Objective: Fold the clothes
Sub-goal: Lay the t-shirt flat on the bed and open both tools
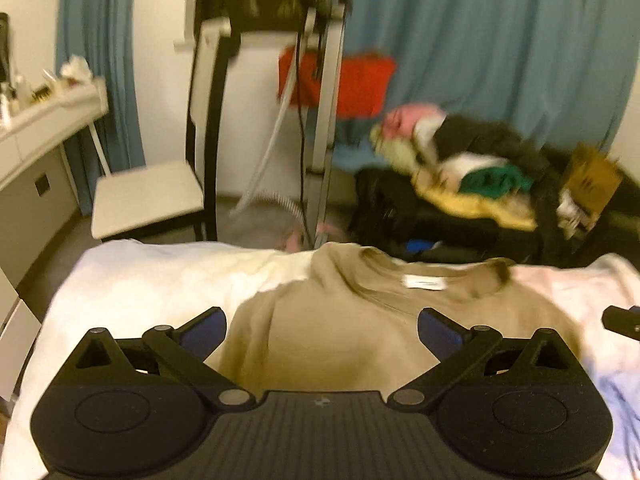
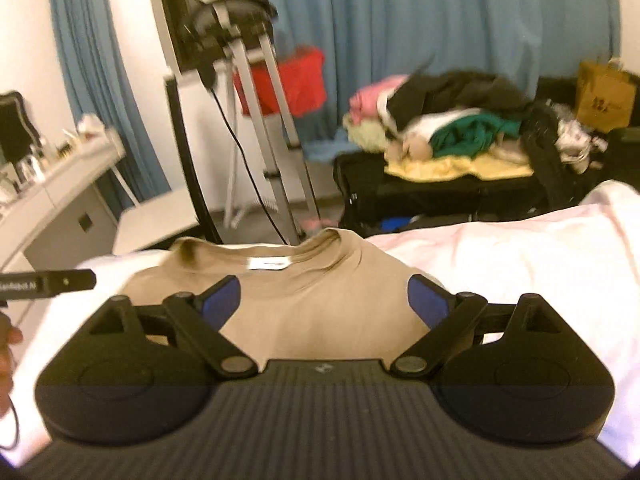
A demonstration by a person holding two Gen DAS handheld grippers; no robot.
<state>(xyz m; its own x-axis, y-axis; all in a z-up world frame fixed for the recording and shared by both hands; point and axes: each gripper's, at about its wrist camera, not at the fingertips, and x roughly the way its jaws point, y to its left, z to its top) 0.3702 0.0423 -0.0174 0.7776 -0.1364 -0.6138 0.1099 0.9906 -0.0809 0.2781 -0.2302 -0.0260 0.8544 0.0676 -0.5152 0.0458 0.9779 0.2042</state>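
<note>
A tan t-shirt [image 1: 340, 320] lies on the white bed sheet [image 1: 132, 280], collar and white label toward the far edge. My left gripper [image 1: 322, 324] is open and empty, its blue-padded fingers spread above the shirt's body. My right gripper [image 2: 323, 298] is also open and empty, hovering over the same shirt [image 2: 320, 304] just below the collar. A tip of the right gripper shows at the right edge of the left wrist view [image 1: 622, 322]. The left gripper's finger shows at the left of the right wrist view [image 2: 52, 282].
Beyond the bed's far edge stand a white chair [image 1: 148, 198], a metal stand with cables [image 1: 320, 128], a white desk [image 1: 44, 120] at left, and a black suitcase piled with clothes [image 1: 460, 172]. Blue curtains [image 1: 500, 40] hang behind.
</note>
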